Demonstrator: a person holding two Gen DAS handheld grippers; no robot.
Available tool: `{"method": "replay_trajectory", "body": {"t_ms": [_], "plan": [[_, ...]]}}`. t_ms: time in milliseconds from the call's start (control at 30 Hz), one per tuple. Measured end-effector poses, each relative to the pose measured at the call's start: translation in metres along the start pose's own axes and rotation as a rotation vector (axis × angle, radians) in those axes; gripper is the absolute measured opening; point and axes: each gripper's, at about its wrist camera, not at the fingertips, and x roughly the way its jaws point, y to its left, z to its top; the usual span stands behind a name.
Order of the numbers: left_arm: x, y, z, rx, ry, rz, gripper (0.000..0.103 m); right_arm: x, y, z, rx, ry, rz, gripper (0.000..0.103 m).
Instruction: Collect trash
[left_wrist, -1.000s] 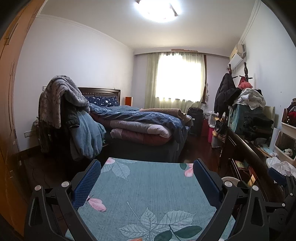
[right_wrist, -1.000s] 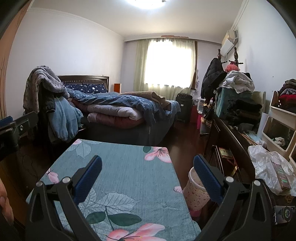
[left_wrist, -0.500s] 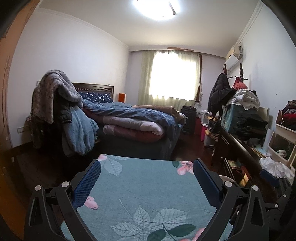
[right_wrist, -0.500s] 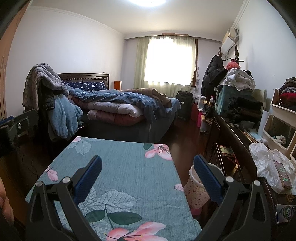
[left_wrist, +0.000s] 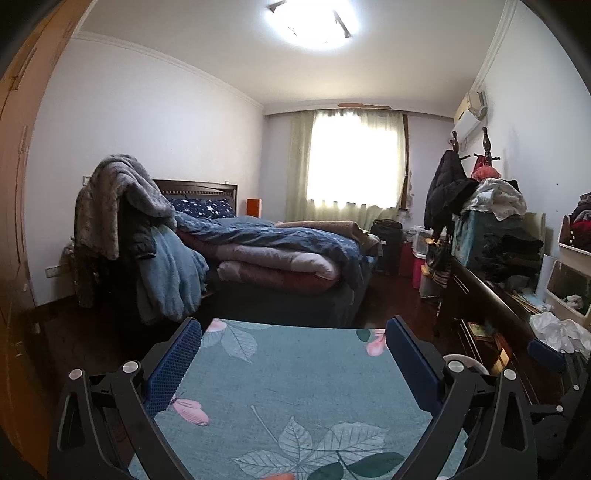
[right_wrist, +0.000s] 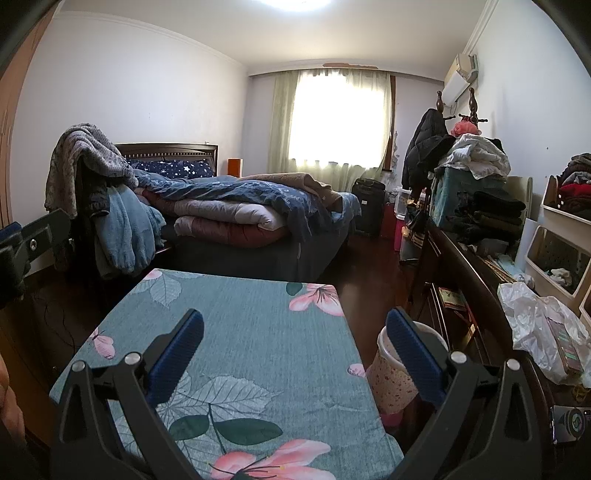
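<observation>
A crumpled white plastic bag (right_wrist: 535, 321) lies on the dark wooden dresser at the right, with a printed packet (right_wrist: 565, 345) beside it; the same white plastic bag (left_wrist: 559, 332) shows in the left wrist view. A small pink-speckled waste bin (right_wrist: 391, 380) stands on the floor between the table and the dresser, its rim (left_wrist: 463, 360) peeking out in the left wrist view. My left gripper (left_wrist: 293, 363) hovers open over the floral teal tablecloth (left_wrist: 295, 384), holding nothing. My right gripper (right_wrist: 295, 354) is open too, above the same tablecloth (right_wrist: 258, 332), its right finger in front of the bin.
A bed (right_wrist: 240, 214) piled with quilts fills the middle of the room. Clothes hang on a rack (left_wrist: 122, 221) at its left. The dresser (right_wrist: 465, 266) carries stacked clothes and white storage bins (right_wrist: 554, 258). Dark wood floor (right_wrist: 369, 273) runs between bed and dresser.
Both cameras have tilted up slightly and drifted, so the table sits lower in the left view. Neither gripper's opening has changed and nothing has been taken.
</observation>
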Motion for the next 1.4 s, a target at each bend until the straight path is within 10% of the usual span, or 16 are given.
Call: {"method": "replay_trajectory", "body": {"t_ms": [1400], "plan": [[0.002, 0.012, -0.003, -0.026, 0.024, -0.011, 0.099, -0.002, 0.0, -0.004, -0.004, 0.006, 0.003, 0.099]]}}
